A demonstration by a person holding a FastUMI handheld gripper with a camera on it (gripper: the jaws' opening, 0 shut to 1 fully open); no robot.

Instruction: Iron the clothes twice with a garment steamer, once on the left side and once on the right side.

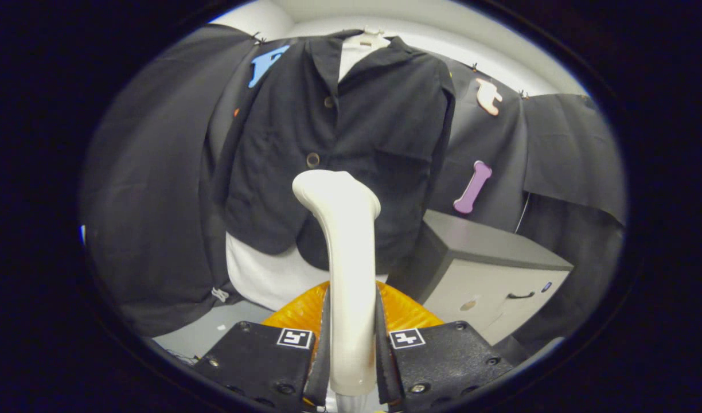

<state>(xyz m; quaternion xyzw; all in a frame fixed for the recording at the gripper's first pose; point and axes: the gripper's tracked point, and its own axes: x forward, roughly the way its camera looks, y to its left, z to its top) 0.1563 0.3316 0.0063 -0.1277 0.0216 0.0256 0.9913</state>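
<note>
Two fingers (327, 344) press on the handle of the garment steamer (346, 275) from either side — the jaws are closed narrow around it, holding it upright. The gripper (351, 350) carries the white steamer so that its handle rises straight ahead between the fingers and bends at the top into a rounded head, which points toward the clothes.

The dark jacket (339, 137) hangs on a hanger just beyond the steamer head, over a white garment (270, 275) whose hem shows below the jacket's bottom edge. The steamer head sits in front of the jacket's lower middle, just under a round button (313, 160); whether it touches the cloth cannot be told.

An orange ribbed object (405, 312) lies low behind the handle, just ahead of the fingers. To the right of the jacket stands a grey cabinet (494, 275) with a dark top.
</note>
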